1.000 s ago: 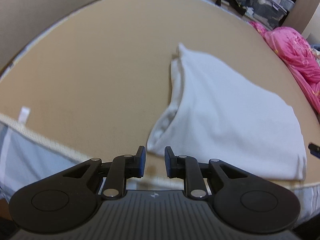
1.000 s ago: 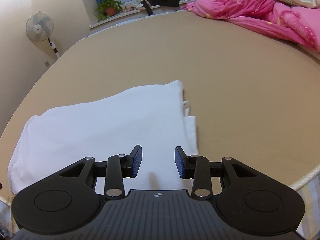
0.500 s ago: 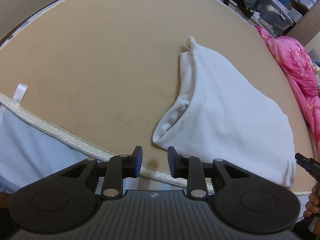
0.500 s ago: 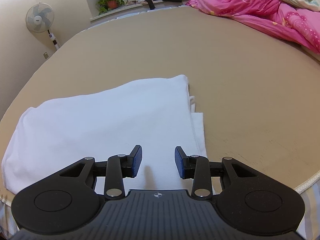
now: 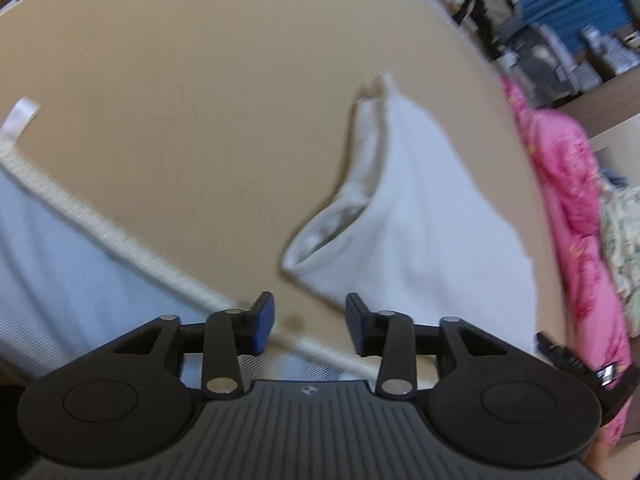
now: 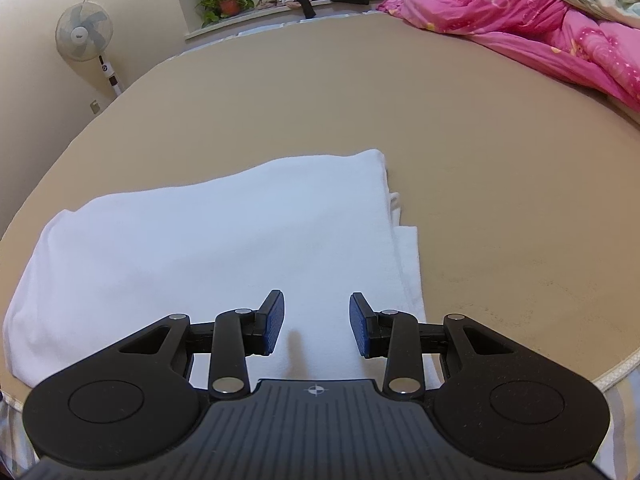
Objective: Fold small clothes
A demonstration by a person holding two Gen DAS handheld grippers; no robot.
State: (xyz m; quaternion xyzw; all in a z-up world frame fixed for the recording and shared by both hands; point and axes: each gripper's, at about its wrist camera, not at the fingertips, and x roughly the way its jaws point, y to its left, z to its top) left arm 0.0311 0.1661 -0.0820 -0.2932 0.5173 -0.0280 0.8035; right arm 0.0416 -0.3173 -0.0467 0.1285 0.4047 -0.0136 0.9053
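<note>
White garment [image 6: 224,248], soft knit, folded into a rough rectangle with layered edges showing at its right side. It lies flat on the tan mattress [image 6: 460,128] near the front edge, which is trimmed with pale woven piping [image 5: 120,240]. From the left end the fold gapes like a pocket mouth. Right gripper [image 6: 316,326]: black plastic, blue ribbed pads, jaws spread apart with nothing between them, poised over the garment's near edge. Left gripper [image 5: 310,324]: same build, jaws also apart and empty, just off the garment's near left corner; that view is blurred. Pink quilt [image 6: 540,28] bunched at far right. White standing fan [image 6: 86,38] by the far left wall.
</note>
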